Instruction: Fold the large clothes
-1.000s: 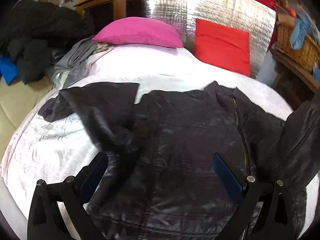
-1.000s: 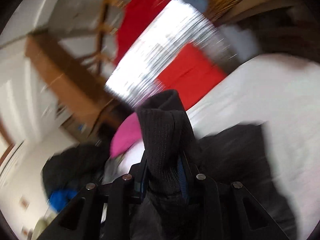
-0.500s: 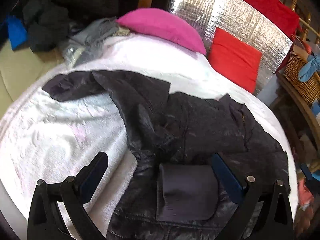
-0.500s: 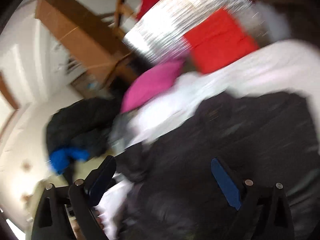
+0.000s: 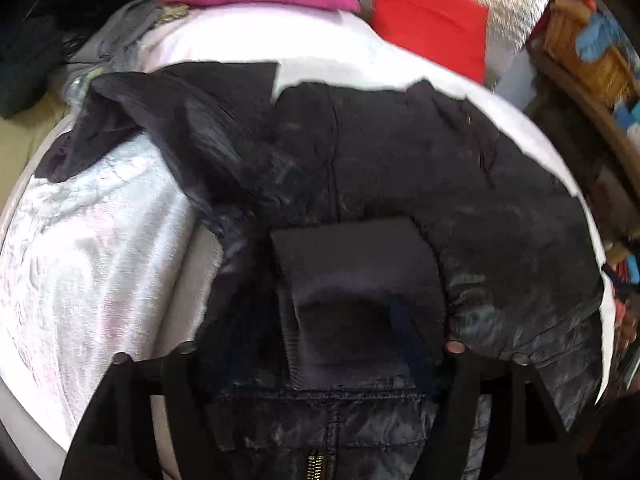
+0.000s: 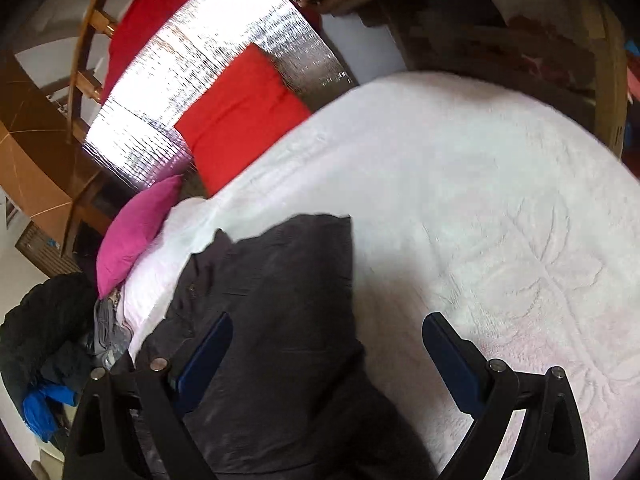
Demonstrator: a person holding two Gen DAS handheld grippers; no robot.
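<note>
black jacket (image 5: 400,168) spread on white bed (image 6: 500,208), ribbed cuff (image 5: 360,280) lying over its hem, left claw (image 5: 320,344) low over cuff (spread unclear), right claw (image 6: 324,344) apart, pink pillow (image 6: 136,232) beyond

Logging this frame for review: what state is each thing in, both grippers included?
Black jacket: spread on the bed, right sleeve folded across the front, left sleeve still out.
Sleeve cuff: lying on the jacket front, between the left fingers.
Left gripper: fingers apart around the cuff.
Right gripper: open, over the jacket's edge.
Zipper: closed.
</note>
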